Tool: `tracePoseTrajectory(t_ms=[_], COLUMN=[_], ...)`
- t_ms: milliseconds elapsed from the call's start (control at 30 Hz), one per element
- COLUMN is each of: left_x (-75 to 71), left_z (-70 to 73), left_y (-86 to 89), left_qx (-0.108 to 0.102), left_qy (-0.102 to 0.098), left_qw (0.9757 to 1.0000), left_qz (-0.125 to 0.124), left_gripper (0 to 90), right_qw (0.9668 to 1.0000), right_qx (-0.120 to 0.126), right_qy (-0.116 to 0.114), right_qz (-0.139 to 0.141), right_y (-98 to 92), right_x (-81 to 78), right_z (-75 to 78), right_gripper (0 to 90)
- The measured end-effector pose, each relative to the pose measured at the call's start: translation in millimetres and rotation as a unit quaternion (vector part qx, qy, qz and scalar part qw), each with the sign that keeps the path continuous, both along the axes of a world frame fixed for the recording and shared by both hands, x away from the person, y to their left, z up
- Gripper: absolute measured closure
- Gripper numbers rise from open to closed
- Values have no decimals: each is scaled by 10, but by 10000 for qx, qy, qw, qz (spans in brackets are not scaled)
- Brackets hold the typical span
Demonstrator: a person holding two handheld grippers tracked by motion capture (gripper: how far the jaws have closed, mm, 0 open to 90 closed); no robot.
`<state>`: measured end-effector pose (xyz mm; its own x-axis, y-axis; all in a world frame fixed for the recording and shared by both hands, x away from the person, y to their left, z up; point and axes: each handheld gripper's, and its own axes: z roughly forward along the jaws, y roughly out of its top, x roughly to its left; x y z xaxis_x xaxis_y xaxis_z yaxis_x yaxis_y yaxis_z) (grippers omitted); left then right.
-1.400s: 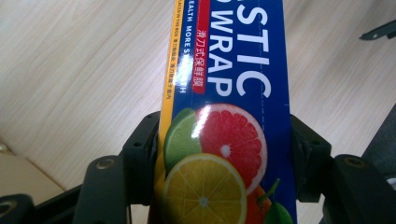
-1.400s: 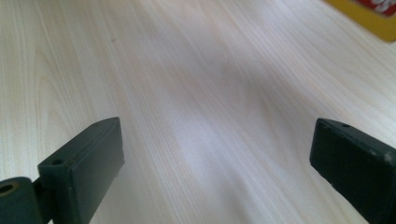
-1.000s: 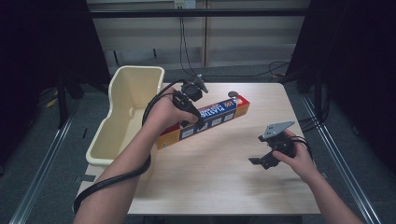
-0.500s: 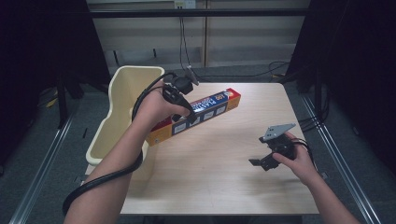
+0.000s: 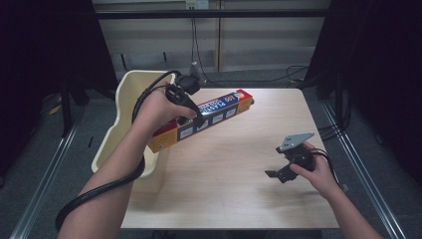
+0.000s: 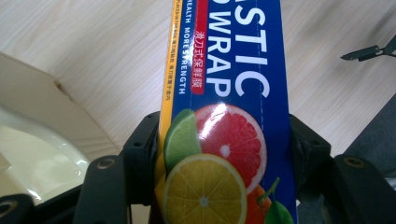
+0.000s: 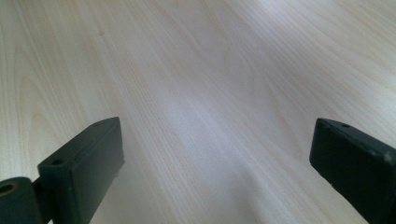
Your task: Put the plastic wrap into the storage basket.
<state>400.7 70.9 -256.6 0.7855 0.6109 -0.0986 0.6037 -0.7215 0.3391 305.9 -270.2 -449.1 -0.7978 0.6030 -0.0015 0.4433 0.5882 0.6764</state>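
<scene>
The left tool (image 5: 191, 107), pinching the plastic wrap box (image 5: 209, 117), has carried it nearer the beige bin (image 5: 122, 107); the right tool (image 5: 278, 172) stays spread above the tabletop (image 5: 224, 169).

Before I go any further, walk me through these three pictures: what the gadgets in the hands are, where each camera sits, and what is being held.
No robot here: a person holds a two-jaw gripper in each hand. The high view looks down on a wooden table from above the person's side. The other two cameras ride on the grippers and look along their black jaws. The left gripper is clamped on a long box of plastic wrap, printed with citrus fruit, lifted beside a cream bin at the table's left edge. The left gripper view shows the box between the jaws. The right gripper is open, holding nothing, over bare wood.
</scene>
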Motion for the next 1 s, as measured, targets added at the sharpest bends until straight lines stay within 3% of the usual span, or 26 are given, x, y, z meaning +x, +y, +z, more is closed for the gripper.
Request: tracePoseTrajectory(t_ms=[333,1000], left_x=[2,-10], left_z=[128,299], left_y=[134,435], left_qx=[-114,-110], left_qy=[9,41], left_qw=[9994,9971], left_qz=[323,754], left_gripper=[400,401], right_qw=[10000,10000], right_qx=[49,60], right_qy=[-23,-7], right_qz=[-37,-30], right_y=[-23,-24], right_x=[-13,-10], right_z=[-1,-24], right_gripper=[29,29])
